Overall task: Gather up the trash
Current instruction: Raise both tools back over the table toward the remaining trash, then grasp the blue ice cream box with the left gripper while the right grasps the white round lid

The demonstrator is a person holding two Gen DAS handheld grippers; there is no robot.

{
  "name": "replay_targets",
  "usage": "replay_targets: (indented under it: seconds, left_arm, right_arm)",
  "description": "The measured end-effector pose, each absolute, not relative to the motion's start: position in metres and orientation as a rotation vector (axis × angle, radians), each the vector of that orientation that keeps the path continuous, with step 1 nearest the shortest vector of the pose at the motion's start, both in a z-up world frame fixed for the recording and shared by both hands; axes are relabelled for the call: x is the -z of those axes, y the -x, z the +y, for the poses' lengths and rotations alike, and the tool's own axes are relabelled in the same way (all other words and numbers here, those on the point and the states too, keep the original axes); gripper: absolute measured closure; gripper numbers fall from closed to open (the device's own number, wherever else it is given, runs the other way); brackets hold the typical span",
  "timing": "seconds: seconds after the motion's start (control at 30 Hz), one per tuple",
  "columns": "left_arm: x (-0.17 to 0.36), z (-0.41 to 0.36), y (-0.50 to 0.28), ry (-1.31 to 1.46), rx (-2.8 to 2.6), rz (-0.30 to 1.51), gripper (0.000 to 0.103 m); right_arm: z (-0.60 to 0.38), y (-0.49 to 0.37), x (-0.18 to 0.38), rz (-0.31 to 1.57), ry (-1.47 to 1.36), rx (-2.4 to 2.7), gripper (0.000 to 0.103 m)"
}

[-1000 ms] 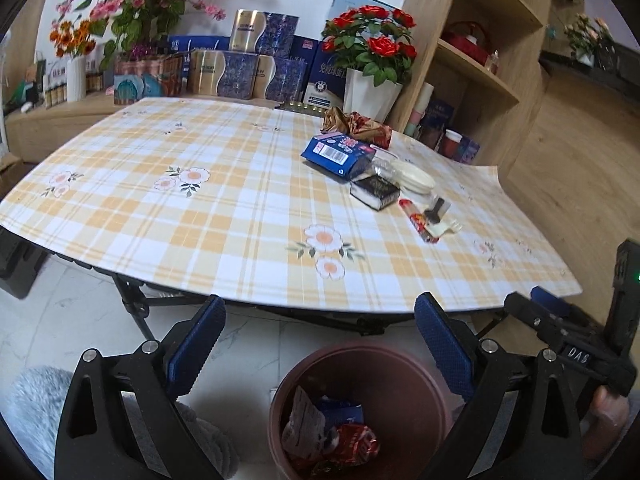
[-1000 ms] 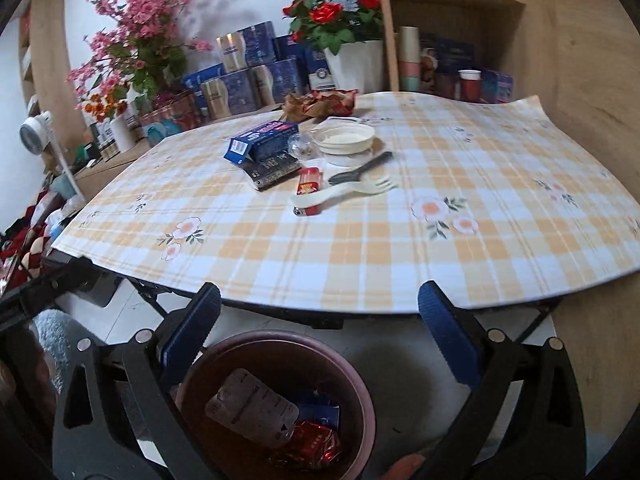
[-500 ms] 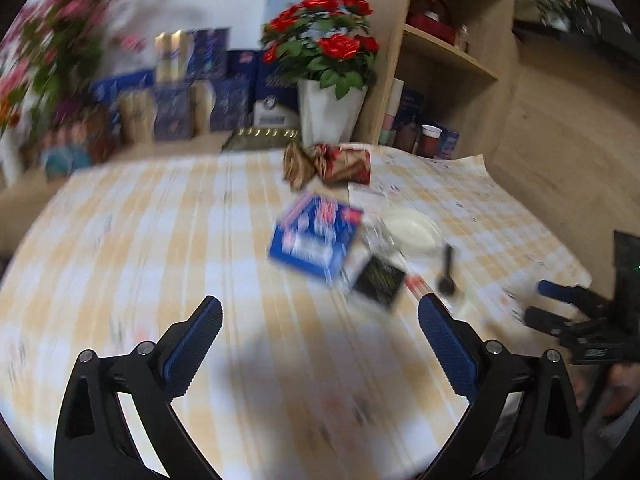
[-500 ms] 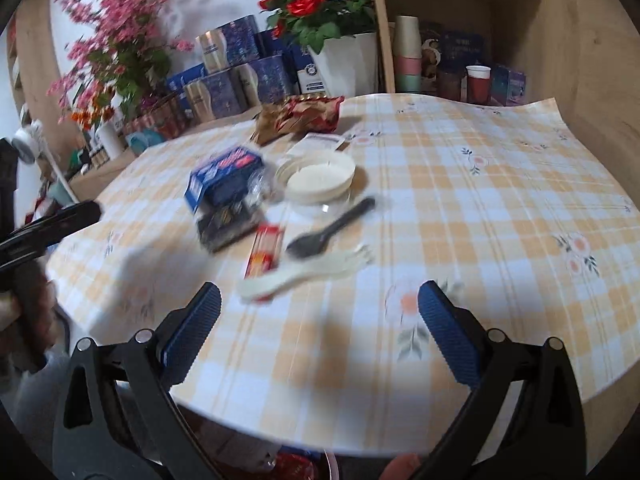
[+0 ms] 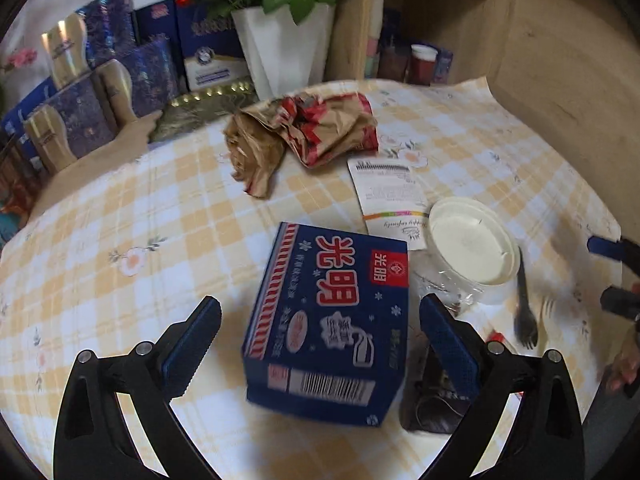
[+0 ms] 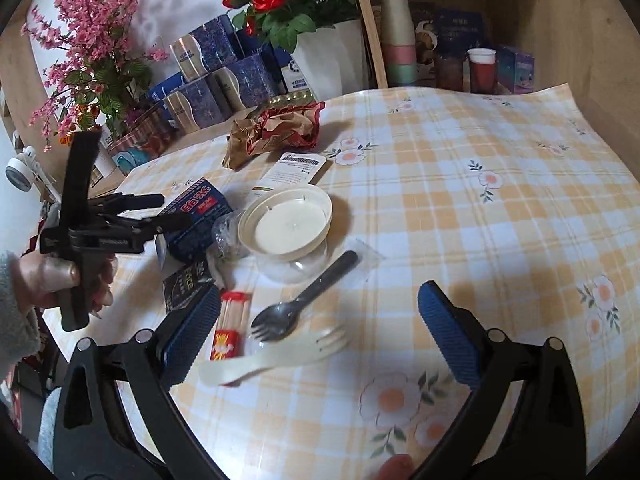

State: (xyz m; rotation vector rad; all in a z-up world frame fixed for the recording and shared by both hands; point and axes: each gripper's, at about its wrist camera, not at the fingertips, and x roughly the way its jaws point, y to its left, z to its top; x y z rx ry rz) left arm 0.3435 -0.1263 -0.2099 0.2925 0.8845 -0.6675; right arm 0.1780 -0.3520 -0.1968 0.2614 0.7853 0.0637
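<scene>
A blue carton (image 5: 328, 320) with red and white print lies on the checked tablecloth (image 5: 120, 208). My left gripper (image 5: 320, 340) is open, and the carton sits in the gap with both pads clear of its sides. From the right wrist view, the left gripper (image 6: 172, 211) reaches the carton (image 6: 196, 216). My right gripper (image 6: 320, 332) is open just above a black fork (image 6: 304, 300), a cream fork (image 6: 276, 356) and a red packet (image 6: 228, 332). Behind them are a white lid on a clear cup (image 6: 288, 228), a dark packet (image 6: 186, 284), a white card (image 5: 388, 196) and a crumpled brown wrapper (image 5: 304, 132).
A white vase of red roses (image 5: 288, 52) and blue gift boxes (image 5: 120, 72) stand at the table's back. A wooden shelf with stacked cups (image 6: 396, 36) is at the back right. Pink flowers (image 6: 92, 40) stand at the back left. A hand (image 6: 60, 276) holds the left gripper.
Both grippers rose from over the brown bin and moved forward over the table. The left one now has the blue carton between its fingers, and the right one is over the forks.
</scene>
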Motion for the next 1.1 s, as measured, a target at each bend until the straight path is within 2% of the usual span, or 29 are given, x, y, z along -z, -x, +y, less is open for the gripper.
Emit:
replay_targets:
  seconds: [0.13, 0.17, 0.2, 0.47, 0.77, 0.97, 1.03, 1.07, 1.1]
  left_arm:
    - [0.225, -0.135, -0.346, -0.330, 0.694, 0.956, 0.007]
    - [0.229, -0.136, -0.346, -0.340, 0.692, 0.981, 0.013]
    - [0.233, -0.136, -0.344, -0.359, 0.679, 0.990, 0.027]
    - [0.218, -0.092, -0.325, -0.194, 0.619, 0.975, 0.028]
    - [0.190, 0.005, -0.255, 0.230, 0.482, 0.893, 0.028]
    - [0.202, 0.045, -0.214, 0.246, 0.421, 0.911, 0.028]
    - [0.204, 0.055, -0.207, 0.217, 0.393, 0.908, 0.028]
    - [0.204, 0.060, -0.203, 0.213, 0.380, 0.906, 0.028]
    - [0.203, 0.066, -0.199, 0.225, 0.372, 0.903, 0.028]
  right_arm:
    - [-0.350, -0.197, 0.195, 0.810, -0.219, -0.079, 0.006]
    - [-0.348, -0.202, 0.195, 0.817, -0.209, -0.087, 0.006]
    - [-0.345, -0.209, 0.196, 0.832, -0.194, -0.103, 0.006]
    - [-0.316, -0.251, 0.209, 0.911, -0.007, -0.133, 0.006]
    - [-0.304, -0.298, 0.237, 1.039, 0.037, -0.116, 0.006]
    - [-0.311, -0.318, 0.240, 1.072, -0.018, -0.099, 0.006]
    - [-0.308, -0.321, 0.239, 1.059, -0.002, -0.099, 0.007]
    - [-0.306, -0.320, 0.238, 1.054, 0.009, -0.107, 0.016]
    - [-0.305, -0.320, 0.237, 1.052, 0.021, -0.101, 0.016]
